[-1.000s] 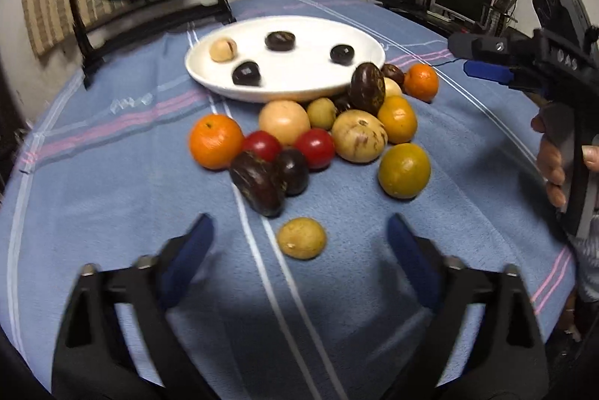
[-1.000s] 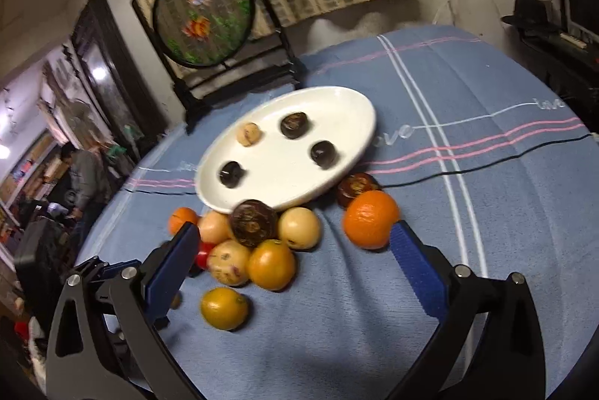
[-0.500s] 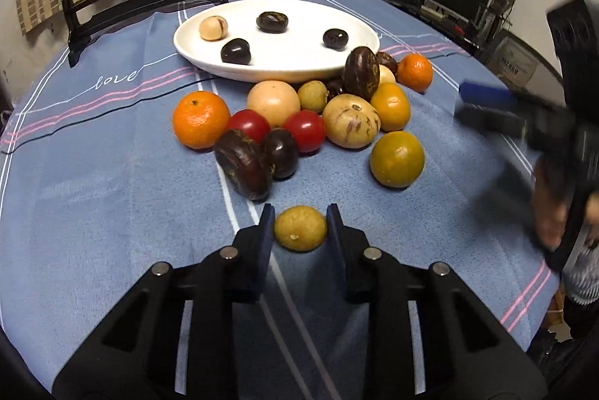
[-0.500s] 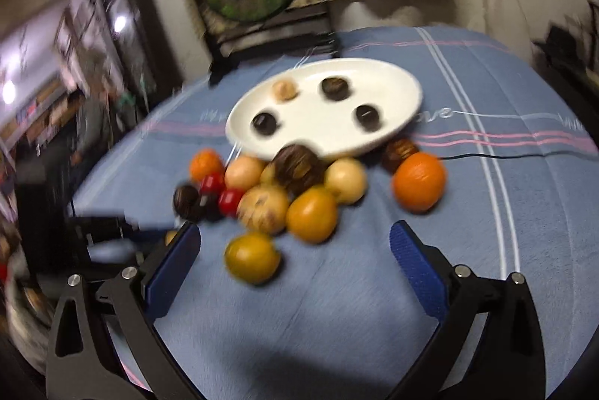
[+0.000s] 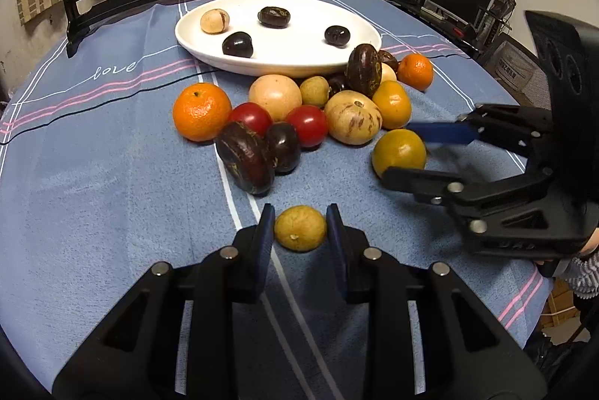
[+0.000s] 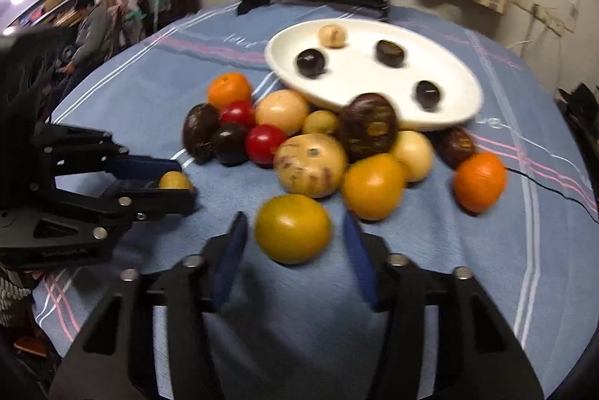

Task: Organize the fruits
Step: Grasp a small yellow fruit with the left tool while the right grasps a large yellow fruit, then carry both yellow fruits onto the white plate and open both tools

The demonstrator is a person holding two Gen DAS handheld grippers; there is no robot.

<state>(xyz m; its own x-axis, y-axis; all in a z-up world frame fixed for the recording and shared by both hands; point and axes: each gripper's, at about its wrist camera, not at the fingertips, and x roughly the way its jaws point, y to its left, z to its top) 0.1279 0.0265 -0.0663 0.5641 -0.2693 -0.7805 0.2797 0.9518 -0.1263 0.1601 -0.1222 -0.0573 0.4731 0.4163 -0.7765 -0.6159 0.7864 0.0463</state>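
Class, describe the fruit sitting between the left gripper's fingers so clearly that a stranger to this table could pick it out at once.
Start at the white oval plate on the blue tablecloth, then come past the fruit pile in front of it. Alone on the cloth, nearer than the pile, lies a small dull yellow fruit, clamped in the left gripper. It touches no other fruit and is smaller than the oranges.

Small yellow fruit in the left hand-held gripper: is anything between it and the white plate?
Yes. The fruit pile lies on the cloth directly between the small yellow fruit and the white plate; the nearest pieces are two dark fruits.
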